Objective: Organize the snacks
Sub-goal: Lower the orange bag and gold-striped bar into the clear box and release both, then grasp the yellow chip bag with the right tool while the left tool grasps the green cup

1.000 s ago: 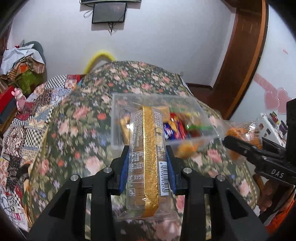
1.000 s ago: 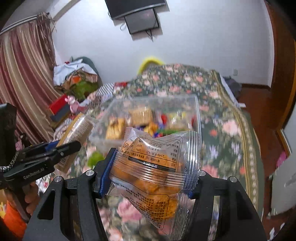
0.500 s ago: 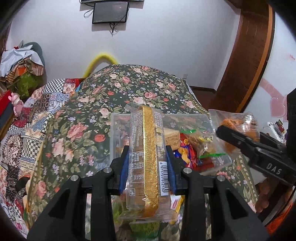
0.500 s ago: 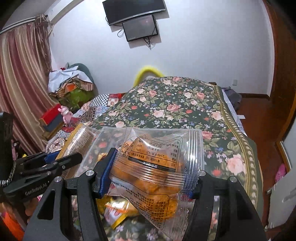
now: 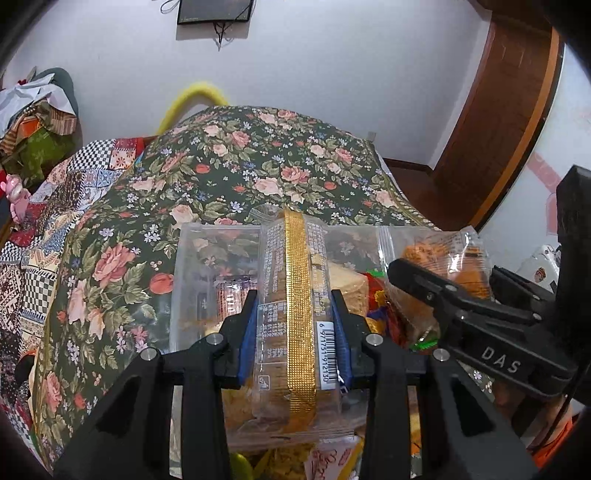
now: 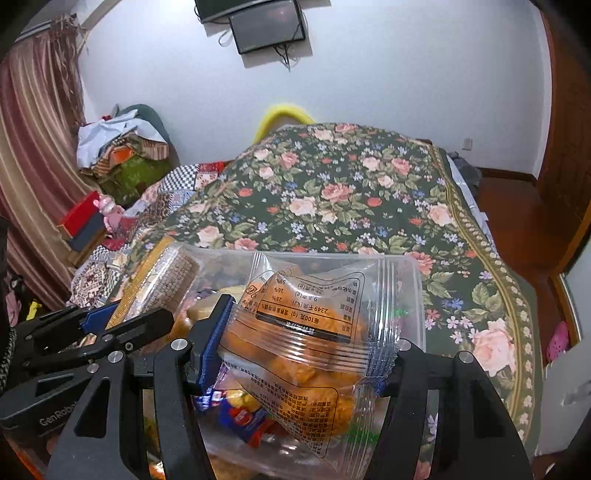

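My left gripper (image 5: pixel 295 328) is shut on a long clear cracker packet with a gold strip (image 5: pixel 299 314), held over the clear plastic snack box (image 5: pixel 192 258). In the right wrist view my right gripper (image 6: pixel 303 343) is shut on a clear bag of orange fried snacks (image 6: pixel 306 332), also above the box (image 6: pixel 410 269). That bag (image 5: pixel 443 258) and the right gripper (image 5: pixel 443 291) show at the right of the left view. The cracker packet (image 6: pixel 162 277) and left gripper (image 6: pixel 110 325) show at the left of the right view. The box holds several wrapped snacks.
The box sits on a bed with a dark floral cover (image 5: pixel 258 177). A patchwork quilt (image 5: pixel 55 206) and piled clothes (image 6: pixel 122 147) lie left. A wooden door (image 5: pixel 509 110) and floor (image 6: pixel 517 221) are right. A screen (image 6: pixel 266 29) hangs on the white wall.
Both grippers have moved forward and slightly down with their packets. The snack box, earlier ahead of them, now lies directly beneath both.
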Demonstrator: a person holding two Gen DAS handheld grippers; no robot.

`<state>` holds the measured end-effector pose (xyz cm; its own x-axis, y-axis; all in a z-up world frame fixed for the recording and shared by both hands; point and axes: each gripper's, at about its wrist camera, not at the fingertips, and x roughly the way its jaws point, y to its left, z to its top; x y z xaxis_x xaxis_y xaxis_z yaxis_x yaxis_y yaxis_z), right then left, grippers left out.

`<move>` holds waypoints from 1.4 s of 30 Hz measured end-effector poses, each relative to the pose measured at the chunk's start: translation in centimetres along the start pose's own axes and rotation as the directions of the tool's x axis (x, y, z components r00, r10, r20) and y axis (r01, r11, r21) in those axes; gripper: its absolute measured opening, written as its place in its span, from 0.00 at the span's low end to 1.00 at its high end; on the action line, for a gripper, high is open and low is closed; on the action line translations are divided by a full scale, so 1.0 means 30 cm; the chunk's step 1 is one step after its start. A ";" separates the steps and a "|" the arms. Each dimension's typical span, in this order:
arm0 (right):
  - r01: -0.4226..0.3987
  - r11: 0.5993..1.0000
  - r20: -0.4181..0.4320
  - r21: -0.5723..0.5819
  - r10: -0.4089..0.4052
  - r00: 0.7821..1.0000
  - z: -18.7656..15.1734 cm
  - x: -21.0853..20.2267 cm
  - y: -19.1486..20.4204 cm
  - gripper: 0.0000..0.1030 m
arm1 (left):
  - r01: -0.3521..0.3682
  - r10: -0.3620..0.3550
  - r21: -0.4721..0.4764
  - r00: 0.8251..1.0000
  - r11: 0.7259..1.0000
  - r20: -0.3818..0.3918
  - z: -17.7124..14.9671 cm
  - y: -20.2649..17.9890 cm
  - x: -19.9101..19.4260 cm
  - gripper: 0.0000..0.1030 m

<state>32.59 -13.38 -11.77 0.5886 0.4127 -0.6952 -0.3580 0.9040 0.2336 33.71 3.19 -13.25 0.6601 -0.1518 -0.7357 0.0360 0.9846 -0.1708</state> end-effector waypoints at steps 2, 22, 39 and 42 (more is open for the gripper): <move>0.003 1.000 -0.013 0.001 -0.003 1.000 -0.005 0.015 -0.001 0.56 | -0.006 0.005 -0.007 1.000 1.000 -0.010 0.001 0.007 0.018 0.35; -0.018 0.998 0.072 -0.055 0.022 0.997 -0.056 -0.192 0.063 0.70 | -0.071 0.066 0.054 0.993 0.996 0.099 -0.072 0.040 -0.231 0.53; -0.046 0.997 -0.016 -0.069 0.045 0.999 -0.300 -0.229 0.104 0.75 | -0.107 0.110 0.042 0.991 0.993 -0.073 -0.356 0.213 -0.252 0.63; -0.046 0.997 -0.056 -0.065 0.042 0.998 -0.336 -0.184 0.107 0.75 | -0.088 0.091 0.037 0.990 0.995 -0.104 -0.389 0.212 -0.214 0.63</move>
<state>20.89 -13.88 -14.05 0.5313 0.4436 -0.7218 -0.4310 0.8750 0.2205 20.94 9.40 -17.26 0.5792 -0.0694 -0.8122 0.0053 0.9967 -0.0813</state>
